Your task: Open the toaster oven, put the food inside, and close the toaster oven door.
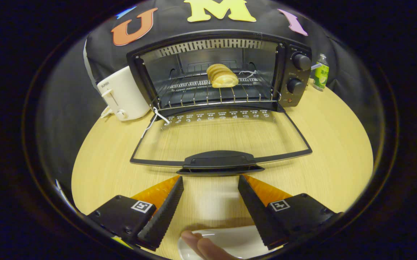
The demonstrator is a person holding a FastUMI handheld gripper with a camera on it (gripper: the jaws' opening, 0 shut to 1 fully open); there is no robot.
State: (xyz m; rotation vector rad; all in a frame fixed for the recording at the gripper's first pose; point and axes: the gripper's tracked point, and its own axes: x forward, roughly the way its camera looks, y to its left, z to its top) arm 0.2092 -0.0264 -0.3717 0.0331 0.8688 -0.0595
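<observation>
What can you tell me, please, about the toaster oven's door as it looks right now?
The door is fully open, folded down flat over the wooden table from its hinge at the oven front. It is a clear glass pane in a thin black frame, with white icons printed near the hinge and a black handle at its outer edge. A white string hangs by its left hinge corner. The open gripper sits just short of the handle, touching nothing.

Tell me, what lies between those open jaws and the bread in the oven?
In the gripper view: the oven's lowered glass door with its black handle, then the wire rack under the bread.
</observation>
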